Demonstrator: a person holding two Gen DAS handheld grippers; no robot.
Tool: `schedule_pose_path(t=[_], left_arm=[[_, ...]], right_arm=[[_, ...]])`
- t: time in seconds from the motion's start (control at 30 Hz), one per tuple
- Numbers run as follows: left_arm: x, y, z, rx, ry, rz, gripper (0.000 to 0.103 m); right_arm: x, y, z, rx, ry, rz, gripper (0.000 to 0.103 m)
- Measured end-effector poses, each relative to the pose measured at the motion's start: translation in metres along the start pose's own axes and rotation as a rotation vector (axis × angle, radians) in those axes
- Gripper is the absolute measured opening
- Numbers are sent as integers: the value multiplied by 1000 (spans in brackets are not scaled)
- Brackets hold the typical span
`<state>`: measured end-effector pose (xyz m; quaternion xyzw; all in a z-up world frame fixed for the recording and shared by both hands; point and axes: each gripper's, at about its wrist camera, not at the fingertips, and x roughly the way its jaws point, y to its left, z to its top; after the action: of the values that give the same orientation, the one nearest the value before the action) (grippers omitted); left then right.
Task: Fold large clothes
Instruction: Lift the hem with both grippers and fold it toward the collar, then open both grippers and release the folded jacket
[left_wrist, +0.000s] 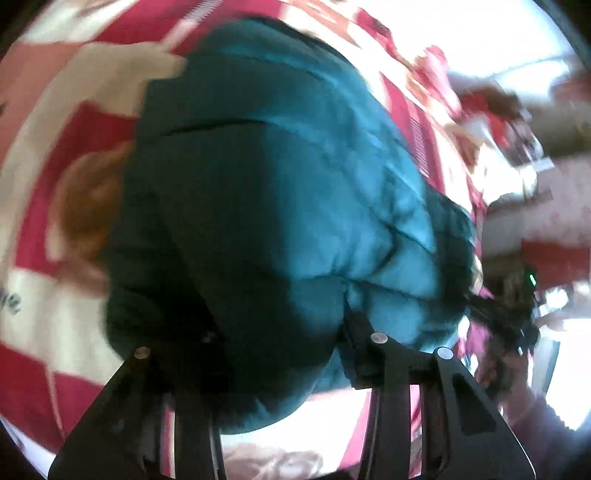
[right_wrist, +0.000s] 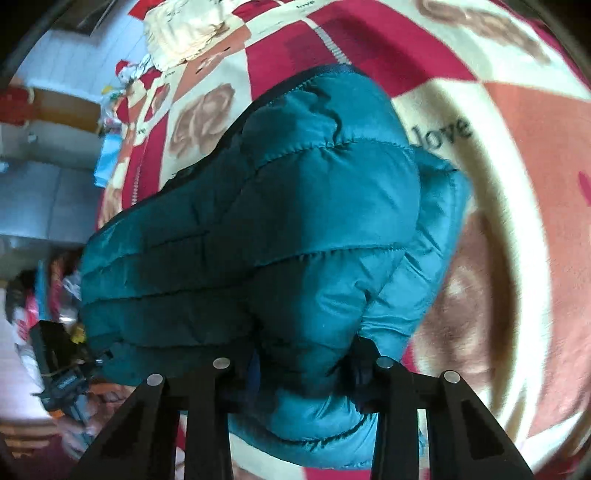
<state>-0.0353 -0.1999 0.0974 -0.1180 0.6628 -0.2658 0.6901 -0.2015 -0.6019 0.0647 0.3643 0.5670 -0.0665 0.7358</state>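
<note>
A teal quilted puffer jacket (left_wrist: 280, 192) fills the left wrist view and hangs down over a red and cream blanket (left_wrist: 48, 325). My left gripper (left_wrist: 280, 350) is shut on a bunched edge of the jacket, with padded fabric bulging between the fingers (left_wrist: 369, 354). In the right wrist view the same jacket (right_wrist: 288, 221) hangs over the blanket (right_wrist: 517, 206). My right gripper (right_wrist: 303, 369) is shut on another part of its edge. The other gripper shows at the left edge of the right wrist view (right_wrist: 62, 373) and at the right of the left wrist view (left_wrist: 517, 306).
The blanket covers a bed, printed with roses and the word "love" (right_wrist: 443, 133). A folded cream cloth (right_wrist: 181, 33) lies at the far end. Clutter and a tiled floor (right_wrist: 44, 192) lie beside the bed.
</note>
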Motion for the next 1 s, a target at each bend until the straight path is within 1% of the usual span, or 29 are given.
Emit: schedule_pose_path(t=[0.03, 0.07, 0.1, 0.13, 0.17, 0.23, 0.27, 0.33, 0.37, 0.4, 0.47, 0.53, 0.6, 0.63, 0.77, 0.87, 1.0], left_arm=[[-1, 8, 3, -20, 1, -2, 39], [-2, 11, 5, -25, 6, -3, 39], [-3, 12, 9, -19, 7, 0, 39], [-4, 8, 10, 2, 0, 9, 39], [-8, 1, 14, 54, -17, 31, 39], [-13, -9, 17, 116, -51, 63, 39], [-13, -7, 17, 121, -56, 75, 39], [-6, 1, 17, 108, -36, 105, 41], [-2, 6, 16, 87, -13, 113, 43], [1, 13, 14, 46, 10, 109, 47], [-2, 23, 8, -17, 34, 86, 52], [-9, 23, 5, -30, 41, 95, 60], [-21, 20, 0, -10, 23, 145, 64], [-28, 18, -3, 1, 11, 164, 64], [-48, 7, -10, 29, -38, 214, 64], [-58, -7, -17, 84, -75, 271, 64], [-65, -30, -22, 160, -111, 316, 64]], right_arm=[[1, -2, 1, 12, -2, 2, 39], [3, -4, 3, 40, -5, 8, 46], [4, -6, 4, 61, -15, 3, 55], [6, -7, 5, 79, -30, -3, 56], [7, -7, 6, 85, -36, -6, 56], [11, -4, 7, 80, -51, -28, 57], [14, 1, 10, 65, -58, -55, 57], [19, 9, 17, 52, -66, -79, 59], [22, 13, 22, 59, -68, -86, 66], [24, 14, 23, 72, -64, -84, 72], [16, 11, 21, 103, -69, -67, 74], [4, 5, 11, 129, -94, -52, 76], [-15, -3, -4, 160, -125, -48, 79], [-23, -7, -11, 172, -135, -47, 81], [-51, -17, -44, 235, -160, -51, 81], [-60, -5, -67, 244, -147, -43, 81], [-62, 32, -85, 168, -137, -42, 81]])
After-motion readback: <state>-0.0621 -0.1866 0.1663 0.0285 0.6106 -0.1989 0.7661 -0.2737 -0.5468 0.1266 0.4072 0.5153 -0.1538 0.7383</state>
